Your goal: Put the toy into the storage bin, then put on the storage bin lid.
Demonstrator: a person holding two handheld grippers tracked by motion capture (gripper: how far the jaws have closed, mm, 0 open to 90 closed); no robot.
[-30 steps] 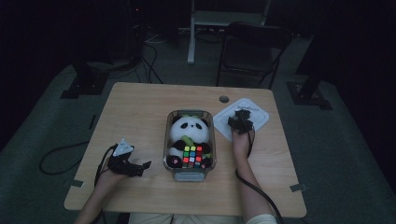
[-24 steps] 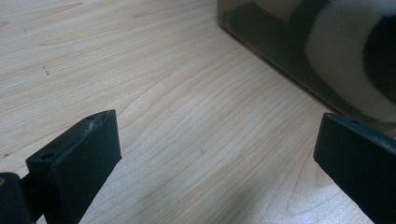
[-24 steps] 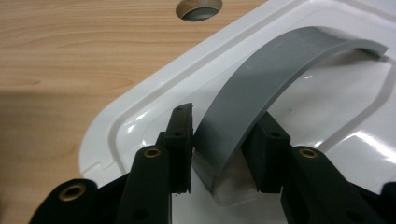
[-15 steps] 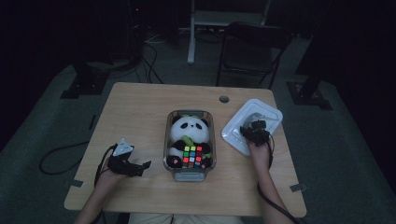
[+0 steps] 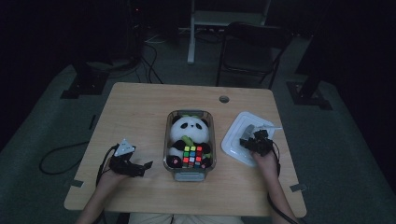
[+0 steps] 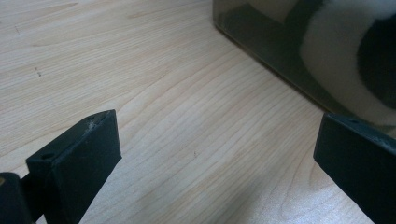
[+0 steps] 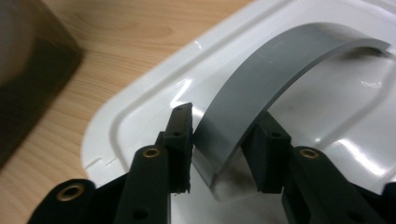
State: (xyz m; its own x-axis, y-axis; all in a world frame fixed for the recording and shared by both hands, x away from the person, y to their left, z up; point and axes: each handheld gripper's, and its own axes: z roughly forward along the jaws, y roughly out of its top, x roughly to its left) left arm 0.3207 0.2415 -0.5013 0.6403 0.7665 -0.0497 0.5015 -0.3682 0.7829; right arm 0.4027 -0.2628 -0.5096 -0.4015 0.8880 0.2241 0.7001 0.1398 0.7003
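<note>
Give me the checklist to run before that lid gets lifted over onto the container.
1. Grey handle sits between the right gripper's jaws: ok.
2. Firm hold on the handle: cannot tell. The jaws have just been opening, and whether the pads press on it is unclear.
3. White lid lies on the table, beside the container and apart from it: ok.
4. Container top uncovered, with the panda and colour cube inside: ok.
5. Panda low enough for the lid to seat: cannot tell.
6. Left gripper open, empty, beside the container wall: ok.
</note>
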